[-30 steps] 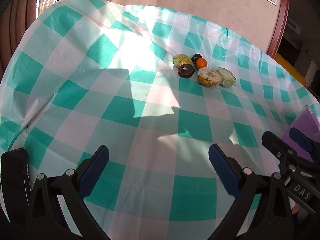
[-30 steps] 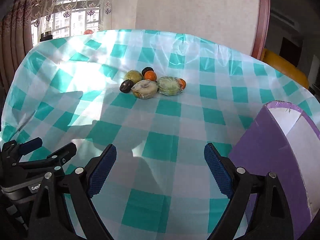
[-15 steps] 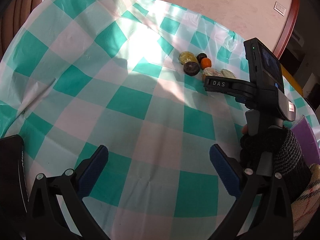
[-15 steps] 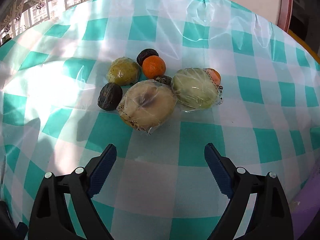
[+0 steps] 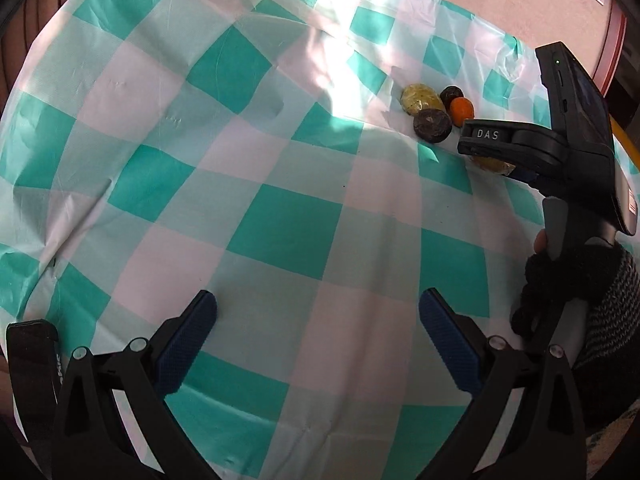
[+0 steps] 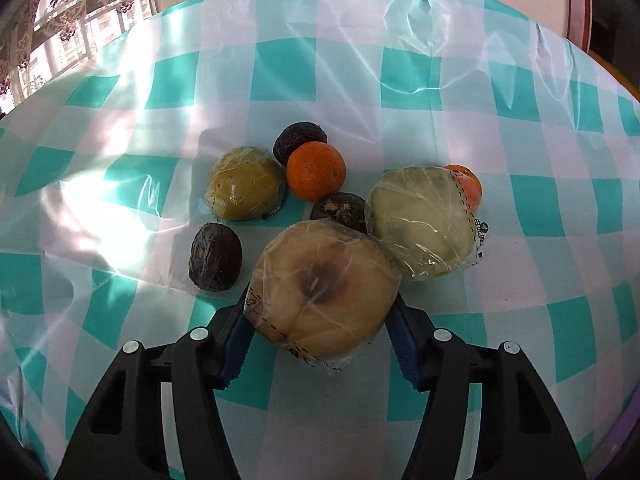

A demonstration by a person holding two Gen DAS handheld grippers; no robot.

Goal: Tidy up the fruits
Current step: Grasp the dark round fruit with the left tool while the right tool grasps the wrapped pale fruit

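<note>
A cluster of fruit lies on the teal-and-white checked tablecloth (image 6: 440, 72). Nearest me is a plastic-wrapped pale brown fruit (image 6: 324, 292). My right gripper (image 6: 320, 314) is closing on it, a blue pad pressed to each side. Behind it lie a wrapped green fruit (image 6: 420, 220), a wrapped yellow-green fruit (image 6: 246, 184), two oranges (image 6: 316, 170) and three dark wrinkled fruits (image 6: 216, 256). In the left wrist view one of the right gripper's fingers (image 5: 500, 140) hides part of the cluster. My left gripper (image 5: 316, 300) is open over bare cloth, well short of the fruit.
A gloved hand (image 5: 580, 280) holds the right gripper at the right edge. A flat black object (image 5: 28, 360) lies at the lower left. A purple sliver (image 6: 628, 420) shows at the lower right. A curtained window (image 6: 80, 12) and a wall stand behind the table.
The right gripper moved forward to the fruit cluster, and its jaws closed from wide open onto the wrapped brown fruit. The left gripper drifted a little and stayed open.
</note>
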